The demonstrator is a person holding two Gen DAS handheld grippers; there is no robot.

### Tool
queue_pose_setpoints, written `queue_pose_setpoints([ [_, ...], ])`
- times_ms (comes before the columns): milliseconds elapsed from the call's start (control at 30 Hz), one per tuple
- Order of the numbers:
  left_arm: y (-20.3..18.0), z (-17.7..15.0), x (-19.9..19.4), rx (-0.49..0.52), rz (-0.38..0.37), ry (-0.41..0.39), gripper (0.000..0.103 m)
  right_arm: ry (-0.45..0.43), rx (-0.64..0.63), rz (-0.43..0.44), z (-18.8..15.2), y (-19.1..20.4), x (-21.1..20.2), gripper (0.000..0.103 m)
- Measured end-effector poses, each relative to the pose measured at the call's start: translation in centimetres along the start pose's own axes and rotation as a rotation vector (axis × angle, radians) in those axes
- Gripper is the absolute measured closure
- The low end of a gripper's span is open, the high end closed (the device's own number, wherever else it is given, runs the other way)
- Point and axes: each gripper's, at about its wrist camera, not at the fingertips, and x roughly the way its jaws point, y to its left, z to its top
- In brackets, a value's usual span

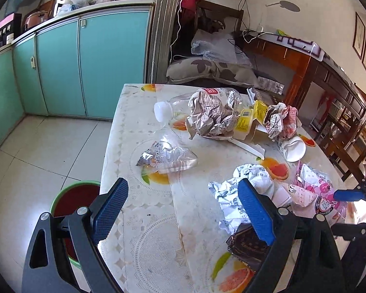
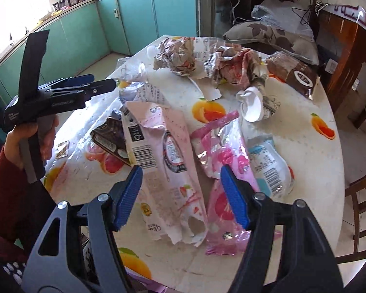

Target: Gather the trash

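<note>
Left wrist view: my left claw (image 1: 183,210) is spread wide with nothing between its blue pads, hanging over the near edge of the table (image 1: 144,232). Its right finger covers part of a crumpled white wrapper (image 1: 234,190) and a dark brown packet (image 1: 246,244); the print on both is too warped to read. Left of the claw, below the table edge, a green-rimmed bin (image 1: 73,195) is half hidden by the left finger. Ahead lie a clear bag (image 1: 168,157) with foil inside and, further on, a crushed clear bottle (image 1: 183,107) stuffed with crumpled paper. Beside that sits a yellow-labelled carton (image 1: 249,119); I can make out a barcode but no words.

Right wrist view: my right claw (image 2: 180,195) is also wide open and empty. Between its fingers lies a pale pink torn packet (image 2: 166,171) with a barcode and a strawberry picture; the lettering is unreadable. A pink foil wrapper (image 2: 222,166) passes under the right finger. Just right of that is a clear wrapper with a blue-and-white label (image 2: 266,163).

Only this view shows the brown loaf bag (image 2: 292,73) at the far table edge, and the hand (image 2: 36,136) gripping the left claw's handle. The bin shows only in the left view.
</note>
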Motion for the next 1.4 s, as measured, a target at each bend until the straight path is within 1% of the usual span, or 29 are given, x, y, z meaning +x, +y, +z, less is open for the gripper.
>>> queue_pose_setpoints([
  [33, 0.0, 0.1, 0.0, -0.005, -0.001, -0.002, 0.016, 0.001, -0.018, 0.005, 0.0, 0.6, 0.0, 0.03],
  [100, 0.0, 0.4, 0.0, -0.018, -0.011, -0.004, 0.016, 0.004, -0.062, -0.004, 0.0, 1.5, 0.5, 0.022],
  [200, 0.1, 0.8, -0.2, -0.038, -0.027, -0.015, 0.016, 0.027, -0.116, -0.055, -0.2, 2.6, 1.6, 0.022],
  [233, 0.1, 0.8, -0.3, -0.036, -0.028, -0.019, 0.016, 0.032, -0.131, -0.065, -0.5, 2.8, 1.8, 0.023],
  [267, 0.0, 0.9, -0.3, -0.033, -0.026, -0.021, 0.016, 0.039, -0.148, -0.072, -0.7, 3.1, 2.1, 0.026],
  [300, 0.0, 0.9, -0.3, -0.032, -0.026, -0.021, 0.016, 0.045, -0.166, -0.086, -0.9, 3.4, 2.4, 0.039],
  [333, 0.0, 0.9, -0.3, -0.034, -0.028, -0.018, 0.016, 0.057, -0.178, -0.098, -1.0, 3.6, 2.8, 0.042],
  [367, 0.1, 0.9, -0.2, -0.037, -0.028, -0.013, 0.016, 0.059, -0.181, -0.102, -1.0, 3.5, 3.1, 0.042],
  [533, 0.0, 0.8, 0.1, -0.03, -0.023, -0.008, 0.016, 0.023, -0.095, -0.034, -0.3, 2.0, 2.4, 0.047],
  [600, -0.3, 0.9, 0.2, -0.023, -0.03, -0.007, 0.016, -0.001, -0.071, -0.03, 0.1, 1.5, 1.9, 0.048],
  [767, -1.9, 0.7, 0.9, 0.014, -0.067, 0.024, 0.016, -0.085, 0.014, -0.041, 1.1, -0.2, 0.1, 0.048],
  [833, -3.1, 0.6, 1.0, 0.046, -0.098, 0.034, 0.016, -0.125, 0.064, -0.059, 1.3, -1.1, -0.6, 0.048],
  [933, -5.1, 0.6, 1.5, 0.103, -0.115, 0.043, 0.016, -0.177, 0.129, -0.073, 1.7, -2.2, -1.3, 0.048],
  [1033, -6.8, 0.8, 2.3, 0.125, -0.148, 0.062, 0.016, -0.224, 0.147, -0.127, 2.0, -2.2, -1.9, 0.048],
  [1167, -8.7, 0.9, 3.1, 0.149, -0.17, 0.071, 0.017, -0.265, 0.175, -0.135, 2.2, -2.3, -2.7, 0.047],
  [1267, -9.5, 0.9, 3.5, 0.161, -0.182, 0.079, 0.027, -0.274, 0.182, -0.133, 2.2, -2.5, -3.1, 0.047],
  [1333, -9.7, 0.7, 3.7, 0.172, -0.171, 0.082, 0.032, -0.28, 0.184, -0.134, 2.3, -2.5, -3.2, 0.047],
  [1367, -9.6, 0.7, 3.8, 0.173, -0.165, 0.083, 0.039, -0.284, 0.186, -0.134, 2.3, -2.6, -3.2, 0.047],
  [1400, -9.5, 0.7, 3.8, 0.169, -0.165, 0.083, 0.049, -0.286, 0.188, -0.133, 2.3, -2.6, -3.2, 0.047],
])
